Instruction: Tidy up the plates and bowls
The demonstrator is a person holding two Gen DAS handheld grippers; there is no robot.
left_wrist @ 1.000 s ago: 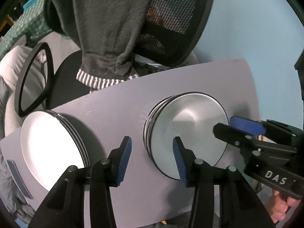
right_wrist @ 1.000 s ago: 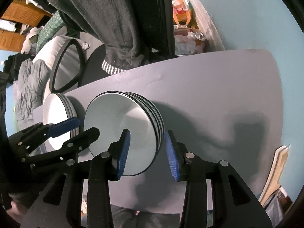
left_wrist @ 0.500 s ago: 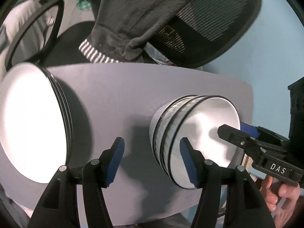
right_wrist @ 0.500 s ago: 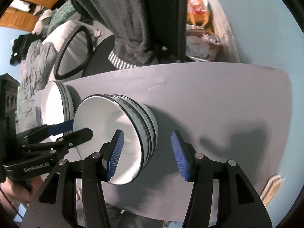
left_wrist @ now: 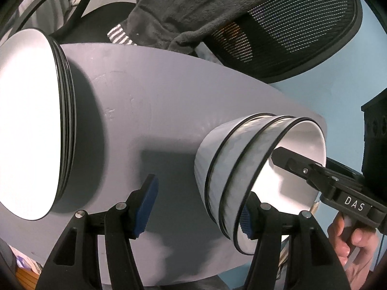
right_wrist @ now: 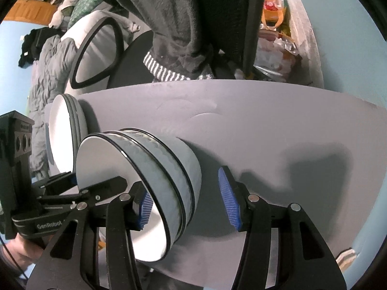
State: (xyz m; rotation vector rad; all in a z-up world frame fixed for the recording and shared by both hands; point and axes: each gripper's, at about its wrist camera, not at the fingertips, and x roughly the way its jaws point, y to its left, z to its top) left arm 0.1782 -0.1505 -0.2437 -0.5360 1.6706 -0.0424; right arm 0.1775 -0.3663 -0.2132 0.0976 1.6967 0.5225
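White bowl stack (left_wrist: pixel 232 169) rim between both hand-held grippers' parted pads; grey tabletop (right_wrist: pixel 278 125) bare rightward.

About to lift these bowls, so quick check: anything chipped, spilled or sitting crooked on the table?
Nothing stands out. The bowls sit nested in an even stack, the plates are stacked flush beside them, and the table shows no spill. No chips visible on the rims.

Three nested white bowls (left_wrist: pixel 244 169) stand beside stacked white plates (left_wrist: pixel 29 120).
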